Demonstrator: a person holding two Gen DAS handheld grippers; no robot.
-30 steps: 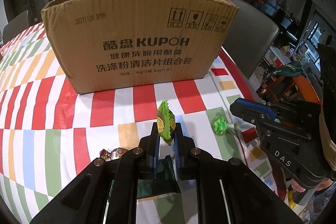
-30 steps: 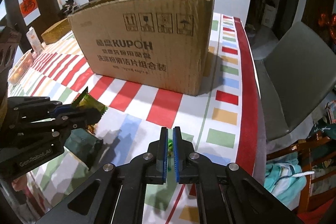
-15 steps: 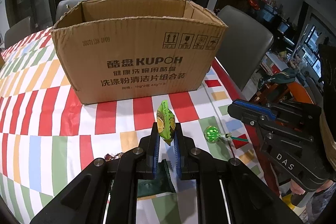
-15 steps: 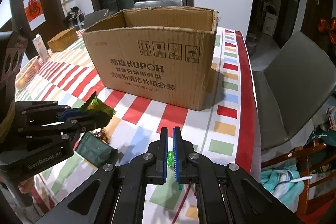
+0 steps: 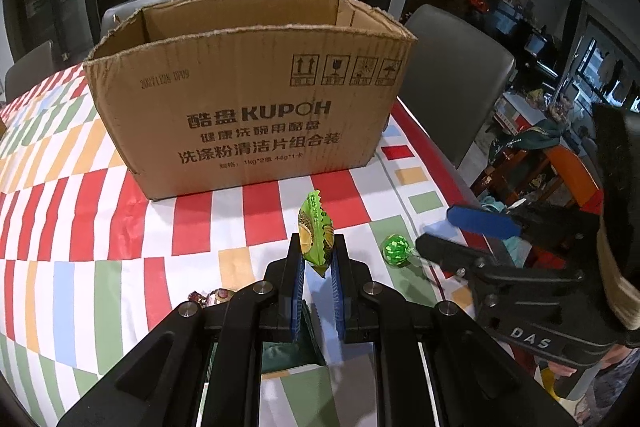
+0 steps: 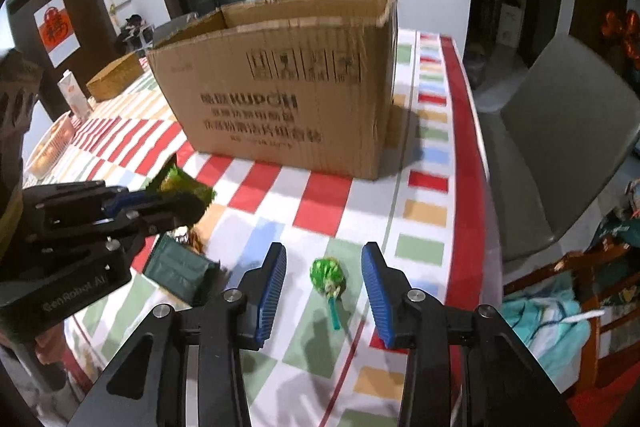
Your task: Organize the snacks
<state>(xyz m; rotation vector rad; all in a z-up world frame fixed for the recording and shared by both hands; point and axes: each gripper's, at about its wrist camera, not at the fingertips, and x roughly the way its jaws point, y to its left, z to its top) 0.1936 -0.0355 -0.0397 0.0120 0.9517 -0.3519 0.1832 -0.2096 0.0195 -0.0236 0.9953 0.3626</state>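
Observation:
An open cardboard box (image 5: 248, 99) stands on the checked tablecloth (image 5: 120, 235), just beyond both grippers. My left gripper (image 5: 317, 247) is shut on a green snack packet (image 5: 316, 231), which sticks up from the pads. In the right wrist view the same left gripper (image 6: 188, 199) holds the packet (image 6: 182, 183) at the left. My right gripper (image 6: 323, 255) has its jaws opening. A green-wrapped lollipop (image 6: 328, 273) lies between and below them, untouched by either pad. In the left wrist view the lollipop (image 5: 394, 249) is just off the tips of the right gripper (image 5: 436, 233).
A dark green packet (image 6: 180, 271) and small wrapped candies (image 5: 210, 297) lie on the cloth under the left gripper. A grey chair (image 6: 560, 131) stands past the table's right edge. A woven basket (image 6: 116, 79) and a carton (image 6: 74, 95) sit far left.
The right jaws, shut on the lollipop before, have parted and let it go. The left gripper still holds the green packet. More of the box's open top shows now.

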